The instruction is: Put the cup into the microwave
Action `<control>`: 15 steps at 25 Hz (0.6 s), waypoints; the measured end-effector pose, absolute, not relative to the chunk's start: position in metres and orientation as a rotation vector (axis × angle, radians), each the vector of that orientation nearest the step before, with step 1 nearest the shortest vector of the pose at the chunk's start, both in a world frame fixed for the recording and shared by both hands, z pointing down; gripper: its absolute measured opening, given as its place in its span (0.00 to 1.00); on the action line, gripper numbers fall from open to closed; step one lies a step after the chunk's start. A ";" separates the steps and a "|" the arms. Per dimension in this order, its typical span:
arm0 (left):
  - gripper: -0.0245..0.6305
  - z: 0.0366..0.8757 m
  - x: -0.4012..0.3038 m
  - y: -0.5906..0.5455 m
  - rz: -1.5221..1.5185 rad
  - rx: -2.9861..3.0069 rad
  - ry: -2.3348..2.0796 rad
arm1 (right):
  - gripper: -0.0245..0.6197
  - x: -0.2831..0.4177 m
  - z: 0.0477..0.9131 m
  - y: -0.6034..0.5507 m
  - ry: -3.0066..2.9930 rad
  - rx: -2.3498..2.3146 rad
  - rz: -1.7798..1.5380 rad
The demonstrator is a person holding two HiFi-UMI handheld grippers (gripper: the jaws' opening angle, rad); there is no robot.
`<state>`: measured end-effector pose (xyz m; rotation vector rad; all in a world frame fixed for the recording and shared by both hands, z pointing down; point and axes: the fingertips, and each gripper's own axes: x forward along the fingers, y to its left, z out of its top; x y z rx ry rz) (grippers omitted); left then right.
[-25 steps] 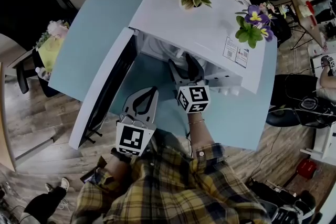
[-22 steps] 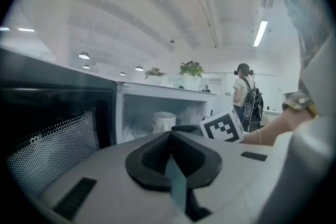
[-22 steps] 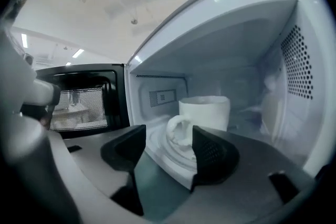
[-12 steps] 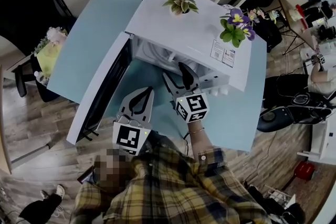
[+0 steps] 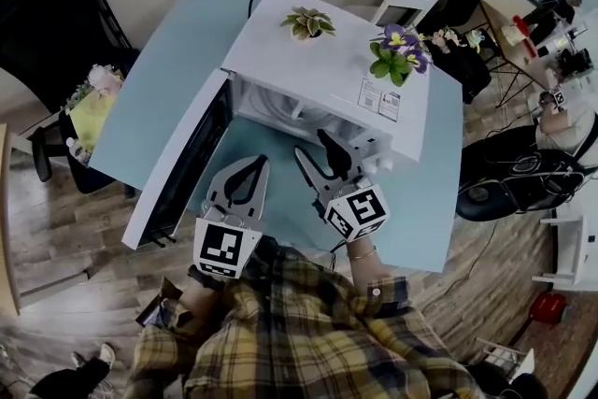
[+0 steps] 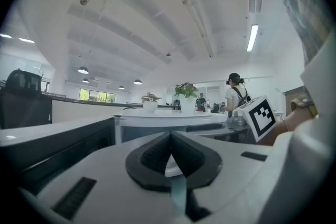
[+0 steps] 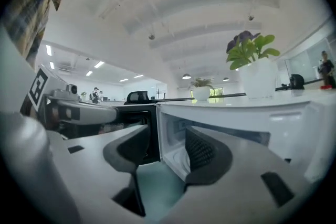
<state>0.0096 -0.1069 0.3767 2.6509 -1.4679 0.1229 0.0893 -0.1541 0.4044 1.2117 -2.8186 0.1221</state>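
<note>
The white microwave (image 5: 318,61) stands on the light blue table (image 5: 177,61) with its door (image 5: 182,163) swung wide to the left. No cup shows in any view, and the microwave's top hides the cavity in the head view. My right gripper (image 5: 316,149) hovers just in front of the opening. It is open, its jaws have just been closing a little, and nothing is between them. In the right gripper view the cavity's edge (image 7: 173,139) lies between the jaws of the right gripper (image 7: 168,152). My left gripper (image 5: 250,165) is shut and empty, between door and opening; its jaws meet in the left gripper view (image 6: 170,152).
A small succulent (image 5: 306,21) and a purple flowering plant (image 5: 394,51) sit on top of the microwave. A black office chair (image 5: 509,182) stands off the table's right side. People stand far back in the room.
Both grippers have risen. The right one has drawn back out from under the microwave's front edge toward me. The left one lifted slightly in place.
</note>
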 end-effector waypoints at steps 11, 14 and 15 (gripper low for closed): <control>0.03 0.343 0.020 -0.089 0.068 2.722 -1.362 | 0.21 0.122 0.338 -0.105 -2.905 1.234 0.066; 0.03 0.340 0.022 -0.086 0.069 2.730 -1.347 | 0.16 0.130 0.331 -0.094 -2.905 1.248 0.077; 0.03 0.340 0.022 -0.085 0.072 2.733 -1.341 | 0.13 0.132 0.330 -0.092 -2.901 1.247 0.077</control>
